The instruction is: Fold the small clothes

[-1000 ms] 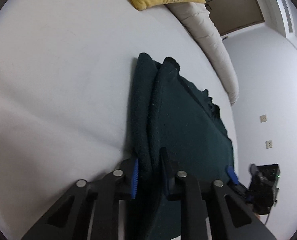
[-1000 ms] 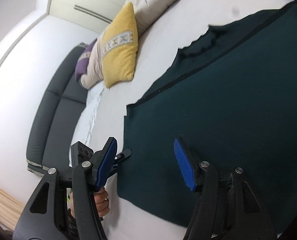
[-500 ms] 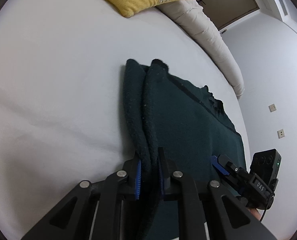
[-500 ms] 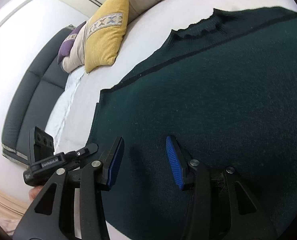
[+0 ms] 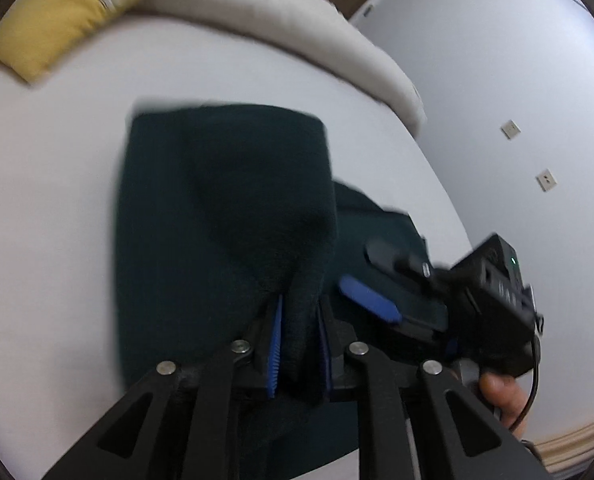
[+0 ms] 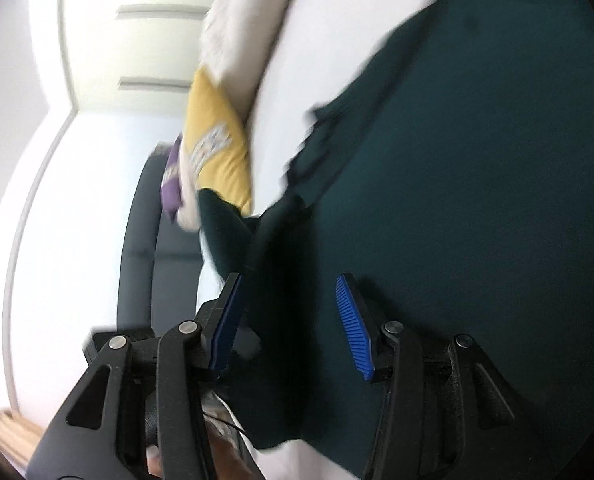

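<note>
The left gripper (image 5: 299, 344) pinches a fold of the dark green knitted sweater (image 5: 225, 216), now lifted and draped wider over the white bed (image 5: 57, 160) than before. The right gripper (image 6: 293, 320) has come closer, fingers (image 6: 353, 326) parted over the sweater, holding nothing. The yellow cushion (image 5: 45, 28) lies beyond the sweater.

White bed (image 5: 57, 208), dark green sweater (image 5: 201, 216), yellow cushion (image 5: 53, 28), cream pillow (image 5: 297, 28)

Left gripper (image 5: 299, 344): jaws nearly closed, blue pads clamped on bunched fold of dark green sweater (image 5: 225, 216), pointing steeply down. Right gripper (image 6: 293, 328): jaws just opening slightly, apart over sweater, pads not pressing. Fingertip (image 5: 497, 392) visible beneath right gripper body.
</note>
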